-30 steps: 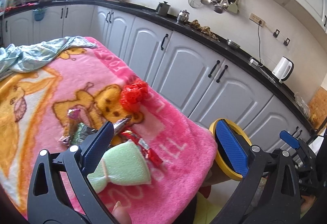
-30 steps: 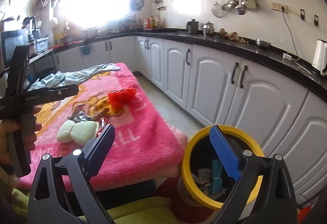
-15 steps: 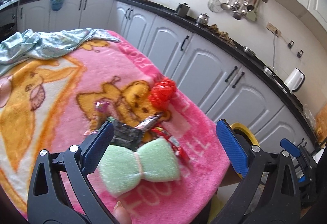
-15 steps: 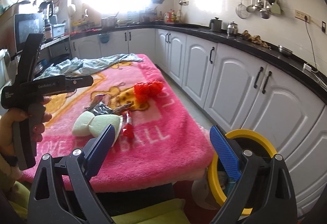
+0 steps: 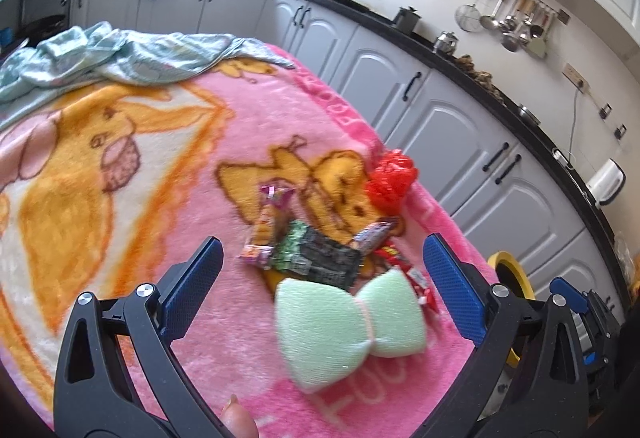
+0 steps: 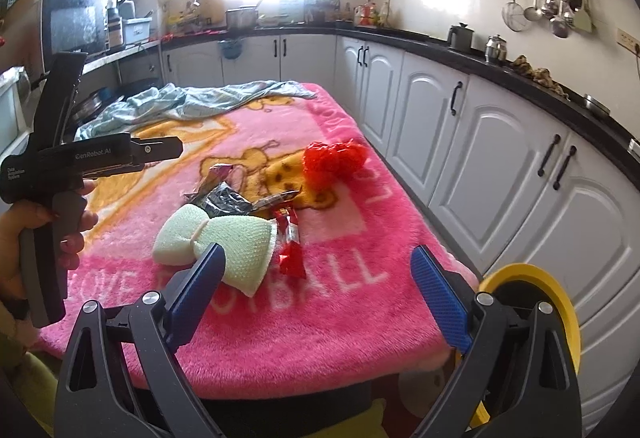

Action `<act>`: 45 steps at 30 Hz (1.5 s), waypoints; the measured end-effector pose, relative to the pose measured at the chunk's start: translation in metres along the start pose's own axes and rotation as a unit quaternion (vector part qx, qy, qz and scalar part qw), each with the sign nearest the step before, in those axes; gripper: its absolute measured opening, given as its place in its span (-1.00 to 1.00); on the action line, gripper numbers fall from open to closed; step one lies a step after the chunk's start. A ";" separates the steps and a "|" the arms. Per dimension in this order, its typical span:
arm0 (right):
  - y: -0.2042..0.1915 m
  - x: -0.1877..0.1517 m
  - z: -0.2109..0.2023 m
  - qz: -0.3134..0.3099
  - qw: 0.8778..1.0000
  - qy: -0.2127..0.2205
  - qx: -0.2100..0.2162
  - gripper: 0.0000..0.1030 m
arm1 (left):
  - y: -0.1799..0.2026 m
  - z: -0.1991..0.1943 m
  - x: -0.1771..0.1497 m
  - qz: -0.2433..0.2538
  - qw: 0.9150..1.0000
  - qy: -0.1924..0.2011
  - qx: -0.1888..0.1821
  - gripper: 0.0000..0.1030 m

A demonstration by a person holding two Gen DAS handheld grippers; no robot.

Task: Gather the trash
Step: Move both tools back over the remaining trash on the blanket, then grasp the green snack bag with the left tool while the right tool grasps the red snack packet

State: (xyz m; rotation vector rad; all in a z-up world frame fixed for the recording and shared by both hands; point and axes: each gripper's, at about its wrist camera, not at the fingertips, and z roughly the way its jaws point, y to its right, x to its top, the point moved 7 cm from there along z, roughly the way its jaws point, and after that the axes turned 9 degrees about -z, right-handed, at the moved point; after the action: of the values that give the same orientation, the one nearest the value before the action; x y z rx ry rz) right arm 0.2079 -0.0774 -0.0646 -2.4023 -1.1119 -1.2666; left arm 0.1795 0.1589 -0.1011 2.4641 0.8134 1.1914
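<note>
Swung further over the pink blanket (image 5: 168, 166) since a second ago, bringing the green sponge (image 5: 348, 322) between the blue pads of the left tongs (image 5: 320, 278); bin slid toward frame edge. Both tongs spread wide, gripping nothing; right tongs (image 6: 316, 286) hovering off the blanket's near edge. Most of the job apparently left: red mesh ball (image 6: 334, 162), red wrapper (image 6: 290, 242), dark foil packet (image 5: 320, 254) and smaller wrappers lying clustered just beyond the sponge. Yellow-rimmed bin (image 6: 560, 302) standing beside the blanket's corner, contents hidden. Readable: "GenRobot.AI" on the left handle, "BALL" woven on the blanket.
</note>
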 end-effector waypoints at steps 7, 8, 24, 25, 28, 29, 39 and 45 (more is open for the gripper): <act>-0.004 -0.006 0.035 -0.001 0.999 -0.030 0.016 0.76 | -0.029 0.013 -0.002 -0.041 0.999 -0.023 0.007 0.79; -0.005 -0.007 0.039 -0.001 0.999 -0.034 0.020 0.76 | -0.032 0.016 -0.004 -0.049 0.998 -0.032 0.003 0.78; -0.005 -0.025 0.100 0.016 0.994 -0.093 0.056 0.20 | -0.026 0.071 -0.026 -0.114 0.983 -0.135 -0.046 0.27; -0.005 -0.025 0.102 0.017 0.994 -0.095 0.059 0.13 | -0.025 0.074 -0.024 -0.115 0.983 -0.135 -0.045 0.26; -0.005 -0.025 0.109 0.016 0.992 -0.102 0.067 -0.06 | -0.021 0.081 -0.020 -0.117 0.983 -0.138 -0.043 0.23; -0.006 -0.026 0.112 0.015 0.992 -0.105 0.070 -0.09 | -0.021 0.083 -0.019 -0.118 0.982 -0.138 -0.040 0.21; -0.015 -0.032 0.124 0.016 0.988 -0.118 0.095 -0.59 | -0.023 0.098 -0.014 -0.126 0.983 -0.131 0.008 -0.30; -0.010 -0.033 0.119 0.032 0.989 -0.112 0.096 -0.64 | -0.021 0.094 -0.017 -0.128 0.983 -0.131 -0.004 -0.65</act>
State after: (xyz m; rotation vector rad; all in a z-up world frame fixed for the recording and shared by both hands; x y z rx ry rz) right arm 0.2638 -0.0293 -0.1644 -2.4536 -1.1458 -0.8431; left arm 0.2372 0.1644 -0.1803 2.3539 1.0052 0.7600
